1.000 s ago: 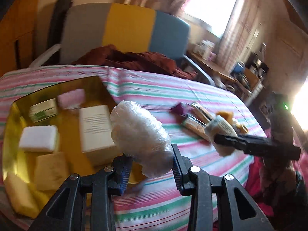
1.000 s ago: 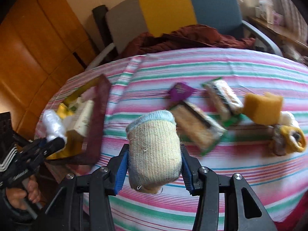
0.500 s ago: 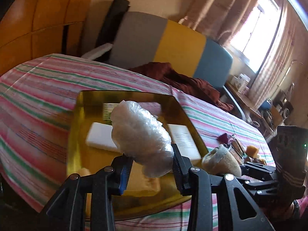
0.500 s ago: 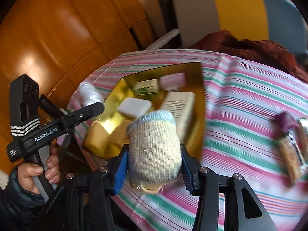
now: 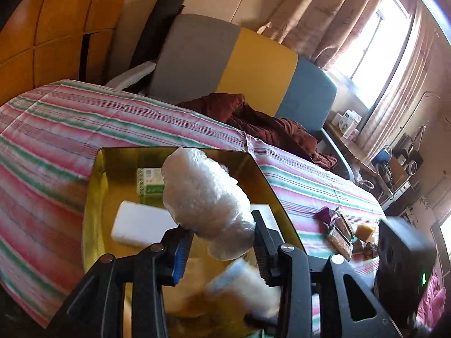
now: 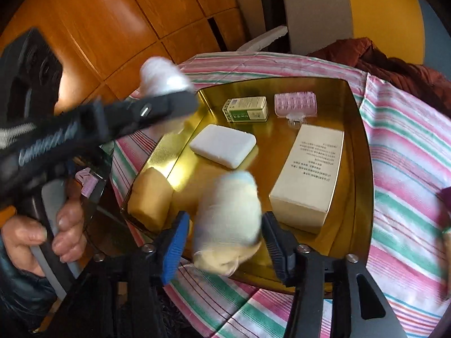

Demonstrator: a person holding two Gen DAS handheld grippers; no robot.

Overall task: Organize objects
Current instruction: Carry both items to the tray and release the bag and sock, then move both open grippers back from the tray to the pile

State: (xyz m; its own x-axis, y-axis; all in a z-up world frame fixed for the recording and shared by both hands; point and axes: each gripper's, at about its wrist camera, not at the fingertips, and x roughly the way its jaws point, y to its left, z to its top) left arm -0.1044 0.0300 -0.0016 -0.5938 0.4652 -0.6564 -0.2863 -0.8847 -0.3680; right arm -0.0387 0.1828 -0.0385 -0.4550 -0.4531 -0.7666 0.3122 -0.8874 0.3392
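Note:
My left gripper [image 5: 218, 249] is shut on a clear plastic-wrapped bundle [image 5: 205, 200] and holds it above the gold tray [image 5: 262, 174]. My right gripper [image 6: 222, 245] has its jaws spread; a beige knitted scrubber with a blue rim [image 6: 228, 217] sits blurred between them with a gap on each side, over the tray's near edge [image 6: 363, 155]. The scrubber also shows blurred in the left wrist view [image 5: 248, 290]. The left gripper and its bundle [image 6: 160, 76] show at the left of the right wrist view.
The tray holds a white soap bar [image 6: 222, 145], a green-and-white box [image 6: 245, 109], a pink roller [image 6: 296, 104], a tall cream box [image 6: 310, 177] and a yellow sponge [image 6: 149, 197]. Snack packets [image 5: 338, 231] and a yellow sponge [image 5: 365, 229] lie on the striped cloth. A sofa [image 5: 253, 64] stands behind.
Both grippers have swung left over the gold tray. The right gripper's jaws have opened and the scrubber is coming loose, blurred, over the tray.

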